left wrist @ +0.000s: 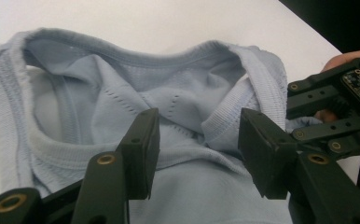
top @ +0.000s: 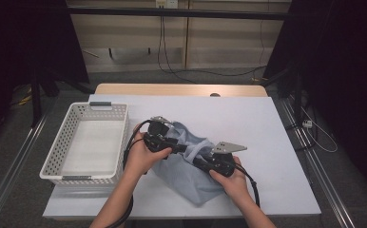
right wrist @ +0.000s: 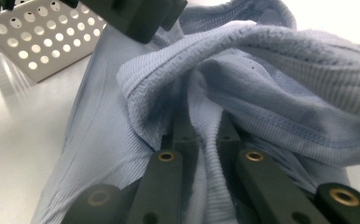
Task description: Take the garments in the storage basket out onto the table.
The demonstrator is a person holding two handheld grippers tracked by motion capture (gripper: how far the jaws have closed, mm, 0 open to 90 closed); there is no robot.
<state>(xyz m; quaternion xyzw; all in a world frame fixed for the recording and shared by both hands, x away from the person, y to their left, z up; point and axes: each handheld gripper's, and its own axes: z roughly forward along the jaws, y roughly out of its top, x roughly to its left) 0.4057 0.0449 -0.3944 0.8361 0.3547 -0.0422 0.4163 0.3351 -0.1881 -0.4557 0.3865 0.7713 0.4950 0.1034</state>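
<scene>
Basket (top: pixel 84 142) in high view; right gripper (right wrist: pixel 201 135) clenched on garment (left wrist: pixel 192 186) (blue), left gripper (left wrist: pixel 197 149) jaws released.

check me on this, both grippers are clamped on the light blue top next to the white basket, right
Not quite. The right gripper is clamped on a ribbed fold of the light blue top, but the left gripper is not: the left gripper view shows its jaws standing apart over the cloth, pressing on nothing. The rest holds: the top lies beside the white basket.
</scene>
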